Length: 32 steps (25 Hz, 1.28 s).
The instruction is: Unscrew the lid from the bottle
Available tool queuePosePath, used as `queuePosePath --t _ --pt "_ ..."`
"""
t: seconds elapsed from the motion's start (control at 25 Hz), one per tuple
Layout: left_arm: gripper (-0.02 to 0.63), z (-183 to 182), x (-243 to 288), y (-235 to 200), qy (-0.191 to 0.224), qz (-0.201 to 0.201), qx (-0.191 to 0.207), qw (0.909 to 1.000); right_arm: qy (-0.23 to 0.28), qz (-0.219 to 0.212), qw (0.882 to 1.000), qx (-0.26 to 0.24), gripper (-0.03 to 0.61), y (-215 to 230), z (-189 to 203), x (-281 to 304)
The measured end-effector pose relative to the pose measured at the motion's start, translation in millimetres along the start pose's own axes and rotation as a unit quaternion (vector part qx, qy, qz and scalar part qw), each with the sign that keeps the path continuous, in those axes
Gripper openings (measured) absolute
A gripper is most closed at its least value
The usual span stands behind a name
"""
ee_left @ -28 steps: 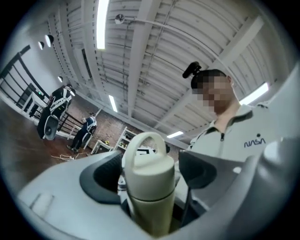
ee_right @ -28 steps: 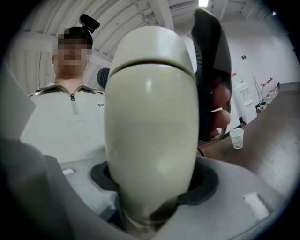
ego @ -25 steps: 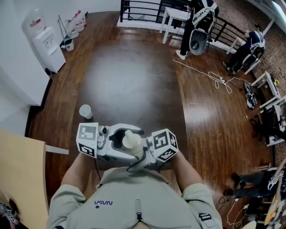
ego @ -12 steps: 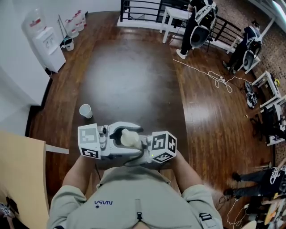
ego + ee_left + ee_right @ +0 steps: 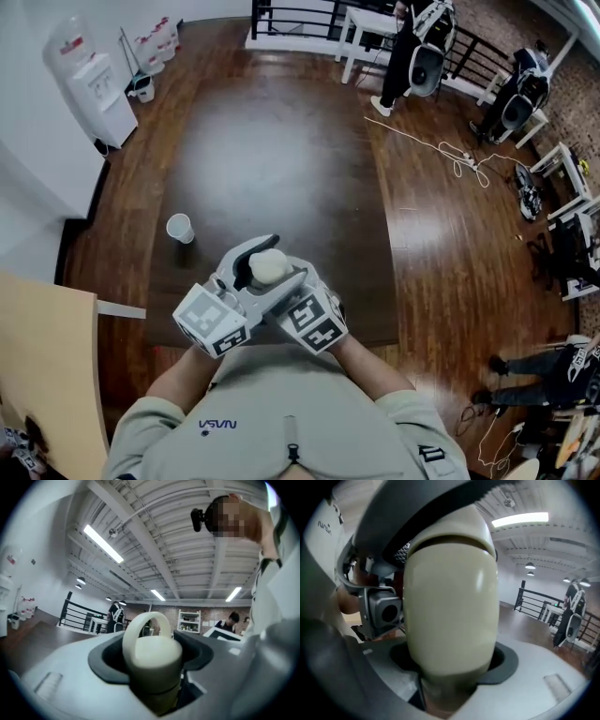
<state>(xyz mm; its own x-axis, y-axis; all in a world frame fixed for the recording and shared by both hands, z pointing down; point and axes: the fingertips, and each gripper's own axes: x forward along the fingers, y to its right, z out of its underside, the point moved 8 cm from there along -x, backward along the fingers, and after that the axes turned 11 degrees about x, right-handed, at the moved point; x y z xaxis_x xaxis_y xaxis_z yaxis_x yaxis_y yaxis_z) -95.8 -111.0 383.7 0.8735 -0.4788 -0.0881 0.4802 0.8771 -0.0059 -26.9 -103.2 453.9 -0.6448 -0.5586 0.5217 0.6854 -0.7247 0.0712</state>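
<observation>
Both grippers have swung round together. Left gripper (image 5: 151, 677), jaws just drawn in, clamps the looped lid (image 5: 154, 648) between them; only the right gripper view shows the right gripper (image 5: 450, 686) clamping the bottle (image 5: 450, 616) body.

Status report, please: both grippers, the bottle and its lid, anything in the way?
Left gripper jaws have just been closing, now on cream loop-handled lid. Right gripper clamps cream plastic bottle body. Lid not yet off. White paper cup stands apart.

Centre of the head view, only the lid (image 5: 269, 267) shows; everything below it is hidden. In the right gripper view the bottle (image 5: 450, 597) loses its lower end between the right tool's (image 5: 452, 677) blurred jaws.
</observation>
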Motion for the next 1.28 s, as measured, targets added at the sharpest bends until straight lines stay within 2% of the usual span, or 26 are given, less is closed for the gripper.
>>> queuePosePath --t 0.16,0.28,0.36,0.52,0.68,0.84,0.96,1.08,1.16,1.28 --pt "0.302 -0.9 2.4 7.8 -0.009 -0.039 0.01 0.9992 0.017 0.051 0.999 -0.009 0.299 1.8 1.7 -3.2" --pt "0.302 0.0 2.5 8.2 -0.013 -0.042 0.011 0.999 0.021 0.05 0.999 -0.001 0.299 0.8 3.2 -1.9" --pt "0.304 0.3 2.2 7.0 -0.012 -0.032 0.011 0.9993 0.021 0.029 0.999 0.008 0.299 -0.4 4.0 -0.8" --pt "0.304 -3.9 1.2 6.4 0.0 0.016 0.005 0.9999 0.025 -0.038 0.999 0.023 0.299 -3.4 3.1 -4.6" --pt "0.334 -10.9 -1.9 6.1 0.017 0.076 -0.02 0.9967 0.02 -0.132 0.99 0.044 0.299 -0.4 4.5 -12.7" --pt "0.344 -13.8 -9.8 -5.1 0.027 0.143 -0.061 0.9875 0.015 -0.258 0.963 0.08 0.299 1.2 1.8 -20.7" --pt "0.344 -13.1 -11.8 -7.9 0.041 0.199 -0.097 0.9743 0.006 -0.347 0.934 0.085 0.299 0.5 2.1 -35.4" --pt "0.342 -9.7 -11.1 -9.0 0.046 0.249 -0.117 0.9604 -0.012 -0.427 0.901 0.072 0.299 -5.4 3.6 -48.9" --pt "0.342 -8.7 -10.5 -9.7 0.048 0.283 -0.125 0.9497 -0.028 -0.466 0.882 0.06 0.299 -11.2 3.8 -52.2" --pt "0.342 -10.2 -4.6 -1.7 0.047 0.332 -0.127 0.9334 -0.046 -0.498 0.864 0.05 0.299 -18.3 6.0 -55.0"
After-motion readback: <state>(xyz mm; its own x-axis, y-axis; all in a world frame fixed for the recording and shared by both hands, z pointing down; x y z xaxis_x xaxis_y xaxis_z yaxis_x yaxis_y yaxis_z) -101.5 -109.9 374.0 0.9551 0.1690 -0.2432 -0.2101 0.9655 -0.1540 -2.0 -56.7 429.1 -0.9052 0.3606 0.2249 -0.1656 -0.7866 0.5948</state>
